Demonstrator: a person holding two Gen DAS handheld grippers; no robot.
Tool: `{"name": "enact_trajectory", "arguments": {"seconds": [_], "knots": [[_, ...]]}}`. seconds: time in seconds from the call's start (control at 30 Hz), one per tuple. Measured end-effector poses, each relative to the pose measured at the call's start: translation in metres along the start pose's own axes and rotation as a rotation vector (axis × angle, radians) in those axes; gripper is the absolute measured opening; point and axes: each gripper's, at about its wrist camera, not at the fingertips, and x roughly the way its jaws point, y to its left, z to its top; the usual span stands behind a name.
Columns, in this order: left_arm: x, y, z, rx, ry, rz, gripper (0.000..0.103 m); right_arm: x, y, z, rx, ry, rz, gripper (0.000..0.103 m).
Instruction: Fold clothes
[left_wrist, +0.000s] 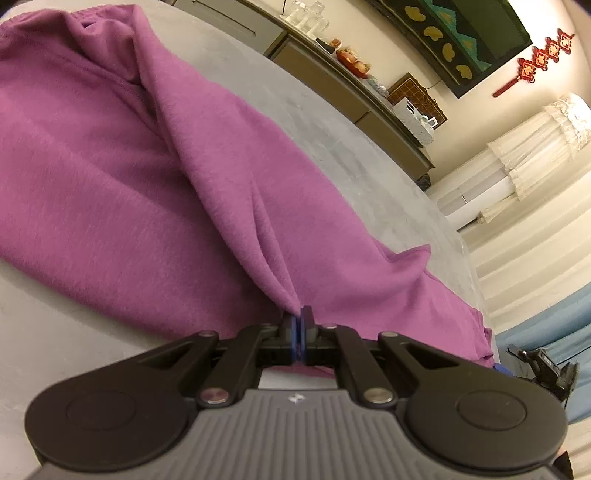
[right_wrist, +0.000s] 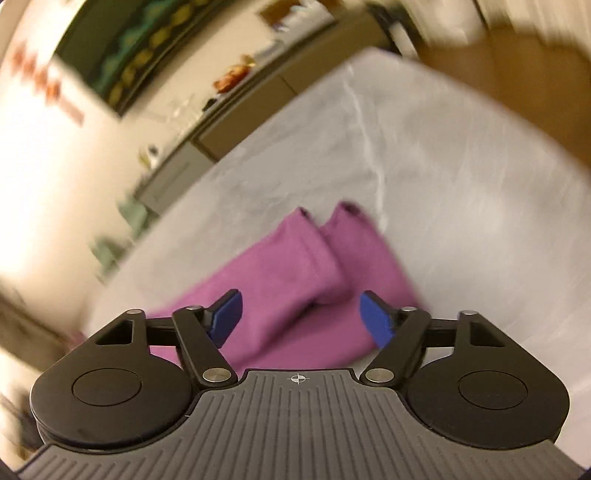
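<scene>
Warm indoor light; right wrist view motion-blurred, fisheye-curved edges.

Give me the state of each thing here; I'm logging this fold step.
left gripper: shut, pinching a fold of the garment.
right gripper: open, holding nothing, above the garment.
purple sweatshirt: lying rumpled on the table, one ridge pulled up.
sleeves: lying side by side.
grey table: carries the garment.

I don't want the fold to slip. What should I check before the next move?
1. Left claw shut on purple garment: ok.
2. Cloth pulled into a ridge from the pinch: ok.
3. Right claw open, holding nothing: ok.
4. Sleeve cuffs lying side by side on the grey table: ok.
5. Right view sharp enough to aim: not ok, blurred.
6. Garment's far edge flat: cannot tell.
</scene>
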Motion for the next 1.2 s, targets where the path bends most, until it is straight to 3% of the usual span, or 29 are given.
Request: {"name": "enact_trajectory", "arguments": {"seconds": [0.07, 0.17, 0.2, 0.23, 0.3, 0.43, 0.57, 0.67, 0.87, 0.97, 1.07, 1.13, 1.2], "knots": [[-0.004, 0.005, -0.001, 0.002, -0.001, -0.006, 0.002, 0.014, -0.005, 0.003, 0.090, 0.013, 0.017, 0.074], [-0.008, 0.007, 0.001, 0.003, -0.006, -0.013, 0.002, 0.028, -0.004, 0.006, 0.143, 0.004, 0.003, 0.065], [-0.007, 0.006, 0.003, 0.004, -0.009, -0.014, 0.002, 0.032, -0.003, 0.007, 0.157, 0.001, -0.012, 0.039], [-0.007, 0.005, 0.005, 0.006, -0.014, -0.016, 0.002, 0.036, -0.001, 0.008, 0.157, 0.011, -0.025, 0.007], [-0.013, 0.002, 0.007, 0.019, -0.045, -0.031, 0.002, 0.035, 0.010, 0.010, 0.102, -0.008, -0.062, 0.005], [-0.033, -0.006, 0.005, 0.087, -0.078, -0.086, 0.002, -0.016, 0.031, 0.008, 0.004, -0.172, -0.037, 0.003], [-0.019, 0.000, -0.006, 0.086, -0.005, -0.052, 0.002, -0.018, 0.017, -0.008, -0.035, -0.125, -0.191, 0.003], [-0.013, 0.004, -0.012, 0.067, 0.016, -0.034, 0.002, -0.005, 0.002, -0.015, 0.005, -0.086, -0.221, 0.003], [-0.023, -0.002, -0.008, 0.106, 0.005, -0.059, 0.002, -0.023, 0.018, -0.017, -0.042, -0.165, -0.226, 0.003], [-0.006, 0.001, -0.010, 0.091, 0.071, -0.028, 0.003, -0.019, 0.015, -0.025, -0.073, -0.133, -0.315, 0.003], [-0.007, 0.005, -0.010, 0.064, 0.079, -0.027, 0.009, -0.012, 0.006, -0.031, -0.086, -0.102, -0.365, 0.002], [-0.020, 0.007, -0.008, 0.068, 0.040, -0.021, 0.029, -0.011, 0.013, -0.028, -0.107, -0.095, -0.397, 0.003], [-0.040, 0.013, -0.004, 0.069, -0.023, -0.024, 0.032, -0.007, 0.022, -0.028, -0.166, -0.076, -0.446, 0.003]]}}
